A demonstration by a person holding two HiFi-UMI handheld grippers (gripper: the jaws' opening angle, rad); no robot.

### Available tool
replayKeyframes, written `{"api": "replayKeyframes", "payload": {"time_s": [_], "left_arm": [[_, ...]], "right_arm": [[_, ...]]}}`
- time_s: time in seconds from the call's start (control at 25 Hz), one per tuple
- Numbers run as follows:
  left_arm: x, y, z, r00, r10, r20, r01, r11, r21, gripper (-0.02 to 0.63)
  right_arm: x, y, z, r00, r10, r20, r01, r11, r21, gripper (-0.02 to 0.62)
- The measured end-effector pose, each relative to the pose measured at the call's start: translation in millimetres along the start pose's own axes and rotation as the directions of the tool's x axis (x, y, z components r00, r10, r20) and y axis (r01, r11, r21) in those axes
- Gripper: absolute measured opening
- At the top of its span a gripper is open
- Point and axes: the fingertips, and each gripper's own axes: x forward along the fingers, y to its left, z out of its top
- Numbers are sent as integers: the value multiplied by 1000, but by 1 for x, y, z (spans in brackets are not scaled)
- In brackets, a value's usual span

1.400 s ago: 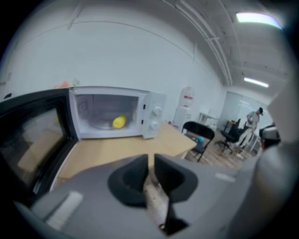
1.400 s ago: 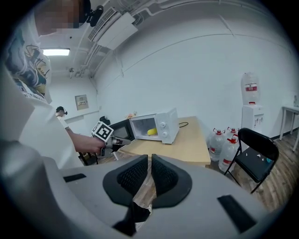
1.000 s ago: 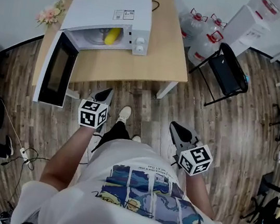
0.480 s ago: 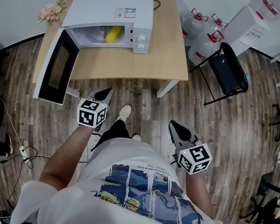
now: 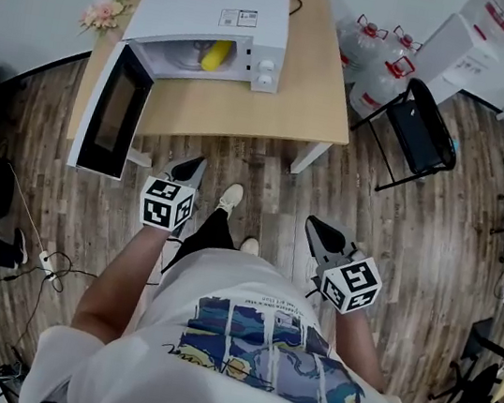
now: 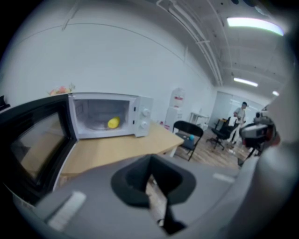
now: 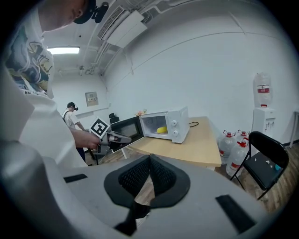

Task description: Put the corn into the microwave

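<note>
The yellow corn (image 5: 216, 55) lies inside the white microwave (image 5: 216, 12), whose black door (image 5: 110, 123) hangs open to the left; it shows too in the left gripper view as the corn (image 6: 113, 123) and in the right gripper view as the corn (image 7: 161, 130). My left gripper (image 5: 191, 169) is shut and empty, held over the floor in front of the table, well short of the microwave. My right gripper (image 5: 316, 228) is also shut with nothing in it, lower right, near my body.
The microwave stands on a wooden table (image 5: 286, 106) with pink flowers (image 5: 104, 15) at its back left corner. Water bottles (image 5: 379, 59), a water dispenser (image 5: 468, 36) and a black folding chair (image 5: 419, 137) stand to the right. Cables lie on the floor at left.
The view has shifted slightly, so the table and microwave sit a little higher and to the right. Both grippers have stayed where they were.
</note>
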Motion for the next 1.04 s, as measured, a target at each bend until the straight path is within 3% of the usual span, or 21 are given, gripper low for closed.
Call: {"api": "replayKeyframes", "payload": {"time_s": [0.24,0.4,0.6,0.8,1.04], "left_arm": [[-21,8,-11,1000,24,-14,-24,1000,-12,9],[-25,13,-18,1000,10,-24,-11,1000,-11,9],[-33,17,-3,999,-27,19,27,1000,7,9],[-68,24,-6,995,-94,27,93,995,33,9],[-129,68,-27,992,-120,23,120,993,8,9]], "right_arm": [[16,7,-4,999,42,-30,-43,999,-19,9],[25,12,0,999,40,-31,-41,999,-31,9],[43,27,5,997,48,-61,-51,998,-48,9],[82,59,22,992,83,-92,-92,991,-96,9],[145,120,33,986,121,-117,-137,981,-140,9]]}}
